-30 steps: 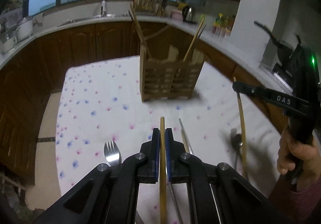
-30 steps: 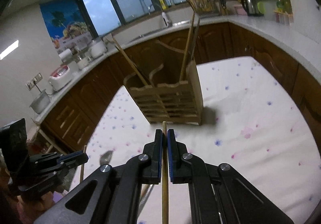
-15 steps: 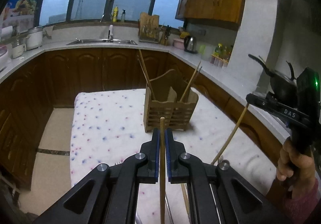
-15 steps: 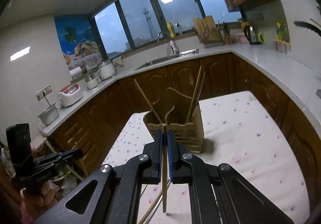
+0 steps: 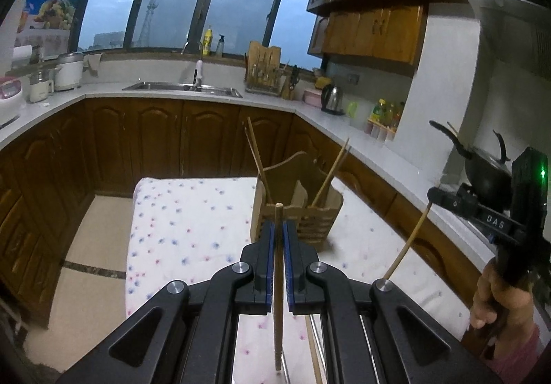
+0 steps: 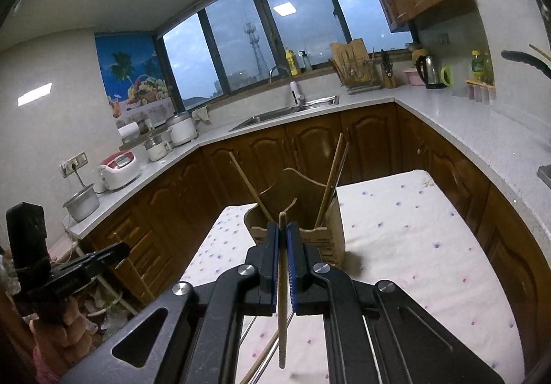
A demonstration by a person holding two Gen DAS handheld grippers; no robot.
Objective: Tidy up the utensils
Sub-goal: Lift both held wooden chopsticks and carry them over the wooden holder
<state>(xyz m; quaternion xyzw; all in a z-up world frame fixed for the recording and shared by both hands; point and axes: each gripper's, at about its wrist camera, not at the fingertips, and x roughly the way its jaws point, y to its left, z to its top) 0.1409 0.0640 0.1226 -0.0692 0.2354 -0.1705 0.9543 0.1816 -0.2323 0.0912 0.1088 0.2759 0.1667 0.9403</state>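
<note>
My left gripper (image 5: 279,226) is shut on a wooden chopstick (image 5: 278,308) that hangs steeply down through the jaws above the table. Beyond it stands the slatted wooden utensil holder (image 5: 311,225) on the floral tablecloth (image 5: 179,229), with chopsticks leaning in its left and right compartments. My right gripper (image 6: 282,234) is likewise shut on a second chopstick (image 6: 282,311), short of the holder (image 6: 330,232). In the left wrist view the right gripper (image 5: 433,194) appears at the right, its chopstick (image 5: 408,243) slanting down. The right wrist view shows the left gripper (image 6: 120,249) at the left.
Loose utensils lie on the cloth under the grippers: metal handles (image 6: 256,325) and a chopstick (image 5: 311,342). Brown cabinets and a white counter (image 5: 375,146) ring the table. A black wok (image 5: 485,174) sits on the right counter. Floor (image 5: 86,246) lies left of the table.
Both grippers have risen with their chopsticks, whose lower ends have left the cloth. The views tilted up, so the holder now sits farther off and lower.
</note>
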